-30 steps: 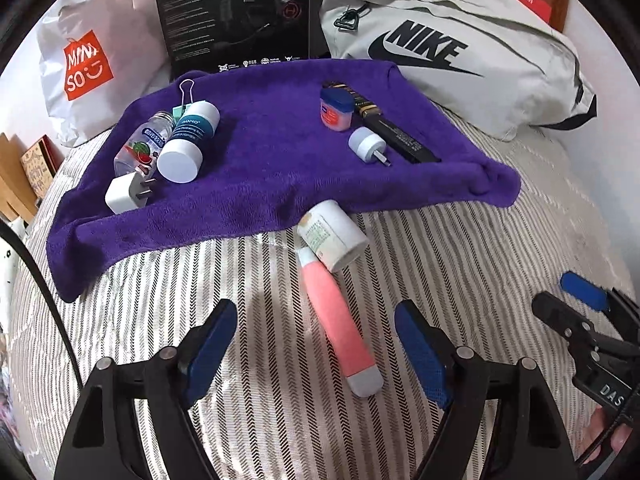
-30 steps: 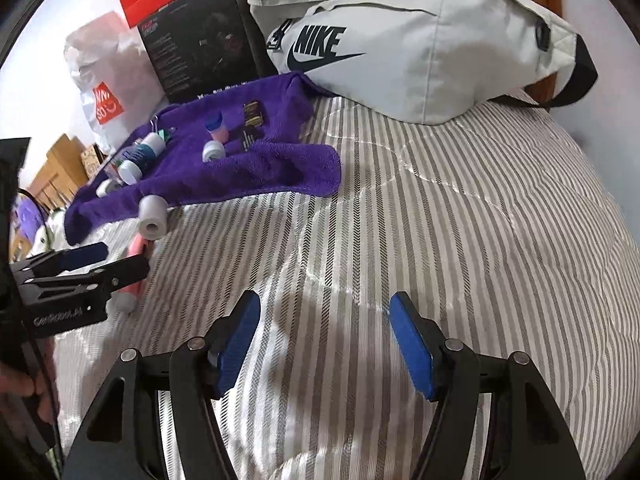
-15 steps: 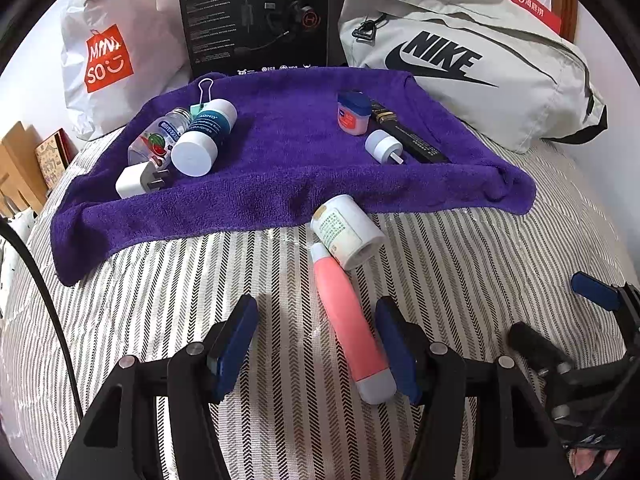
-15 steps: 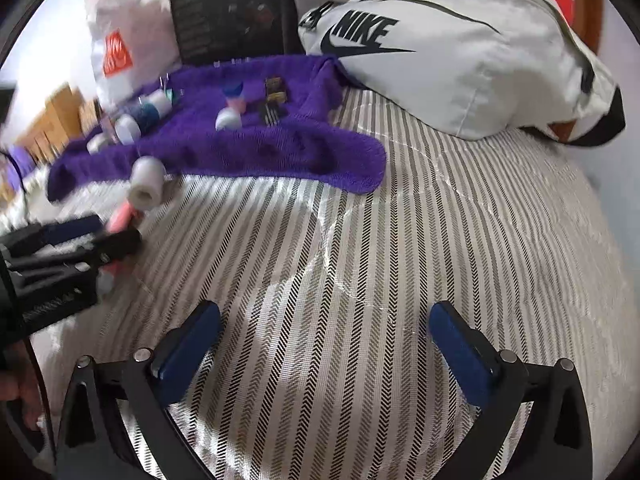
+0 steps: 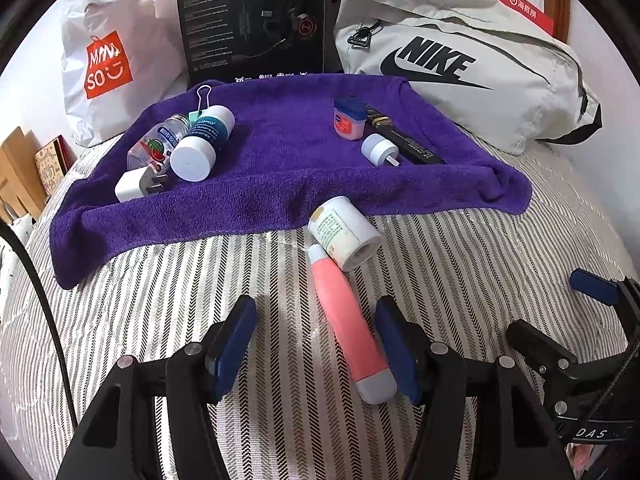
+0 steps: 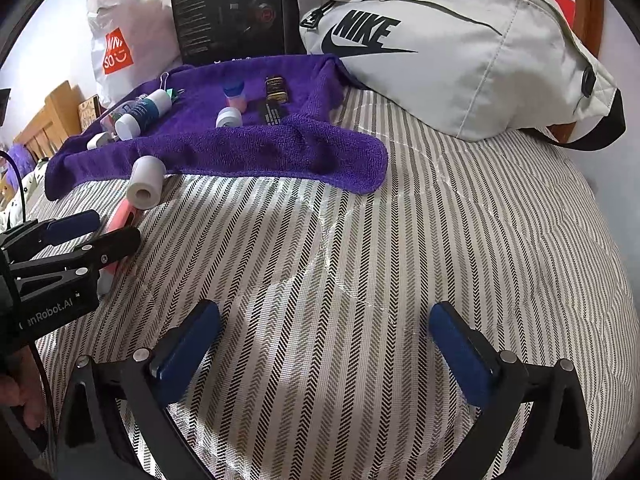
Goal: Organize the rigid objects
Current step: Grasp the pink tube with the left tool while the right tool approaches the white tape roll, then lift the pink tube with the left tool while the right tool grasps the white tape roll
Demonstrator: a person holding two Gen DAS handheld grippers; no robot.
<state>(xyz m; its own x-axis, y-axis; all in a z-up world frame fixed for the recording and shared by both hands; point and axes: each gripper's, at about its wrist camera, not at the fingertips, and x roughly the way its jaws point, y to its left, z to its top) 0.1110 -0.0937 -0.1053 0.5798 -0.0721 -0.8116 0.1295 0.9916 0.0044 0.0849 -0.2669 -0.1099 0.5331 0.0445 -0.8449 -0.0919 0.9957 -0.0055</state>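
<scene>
A pink tube [image 5: 344,320] lies on the striped bedspread [image 5: 160,300], its grey cap toward me. My left gripper [image 5: 316,346] is open and straddles the tube's lower half, with the tube close to the right pad [image 5: 394,344]. A white jar [image 5: 344,232] lies on its side at the tube's far end, against the purple towel [image 5: 280,184]. In the right wrist view the same tube [image 6: 120,216] and jar [image 6: 146,182] sit at the left, by the left gripper [image 6: 96,232]. My right gripper [image 6: 324,348] is wide open over bare bedspread.
On the towel lie a white-capped bottle [image 5: 204,140], a clear bottle [image 5: 154,144], a white charger [image 5: 134,186], a binder clip [image 5: 202,98], a small blue-lidded jar [image 5: 348,118], a white cap [image 5: 380,150] and a black tube [image 5: 404,140]. A grey bag [image 5: 460,64], black box [image 5: 256,20] and white shopping bag [image 5: 112,60] stand behind.
My left gripper has moved forward over the pink tube and its fingers have narrowed around it. The right gripper has opened wider and turned toward the towel.
</scene>
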